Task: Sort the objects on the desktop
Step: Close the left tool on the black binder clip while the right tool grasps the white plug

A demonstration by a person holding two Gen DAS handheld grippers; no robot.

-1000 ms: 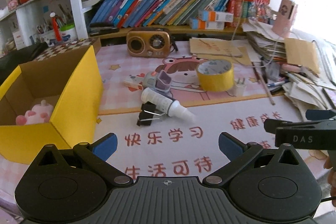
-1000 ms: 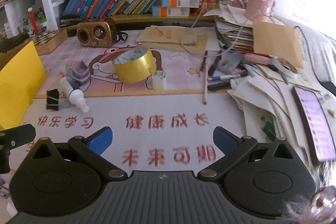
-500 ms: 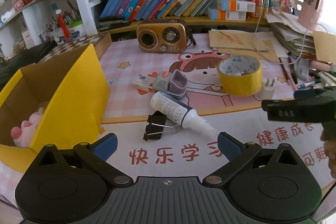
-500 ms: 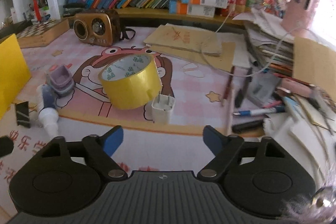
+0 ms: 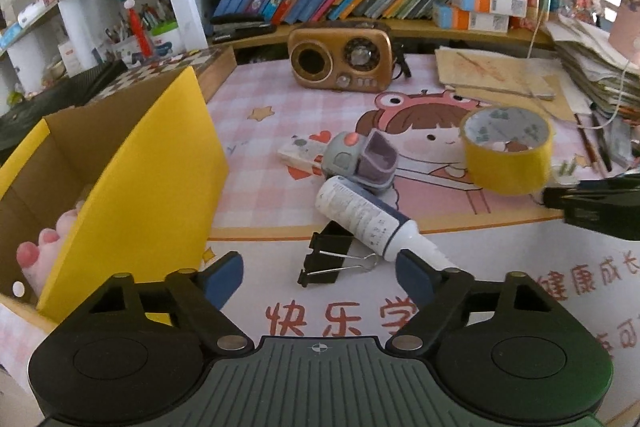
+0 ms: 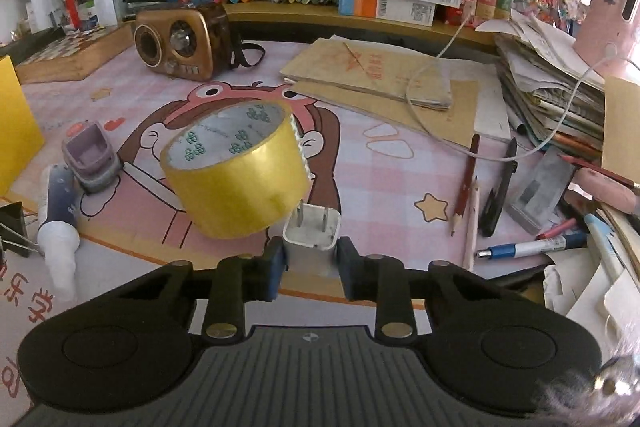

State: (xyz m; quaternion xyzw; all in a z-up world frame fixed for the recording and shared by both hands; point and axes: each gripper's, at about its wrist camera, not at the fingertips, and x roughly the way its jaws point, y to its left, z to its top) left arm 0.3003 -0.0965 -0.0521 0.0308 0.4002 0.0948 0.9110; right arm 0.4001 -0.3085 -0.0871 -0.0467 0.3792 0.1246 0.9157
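Observation:
In the right wrist view my right gripper (image 6: 311, 263) has its jaws closing on a white charger plug (image 6: 311, 237), and both blue pads touch the plug's sides. A yellow tape roll (image 6: 240, 179) leans right behind the plug. My left gripper (image 5: 320, 273) hangs low over the mat with its jaws closing but still wide. A black binder clip (image 5: 328, 263) lies between its fingertips, untouched. The nozzle of a white bottle (image 5: 360, 215) lies by its right finger. A yellow cardboard box (image 5: 132, 187) stands at the left and holds a pink plush toy (image 5: 48, 247).
A grey and purple gadget (image 5: 360, 163) lies behind the bottle. A brown radio (image 5: 340, 61) stands at the back below a shelf of books. Pens and pencils (image 6: 468, 195), paper stacks (image 6: 552, 95) and brown envelopes (image 6: 368, 71) crowd the right side.
Both grippers came forward and down toward the mat. The right jaws went from wide open to closed around the charger plug. The left jaws narrowed a little over the binder clip.

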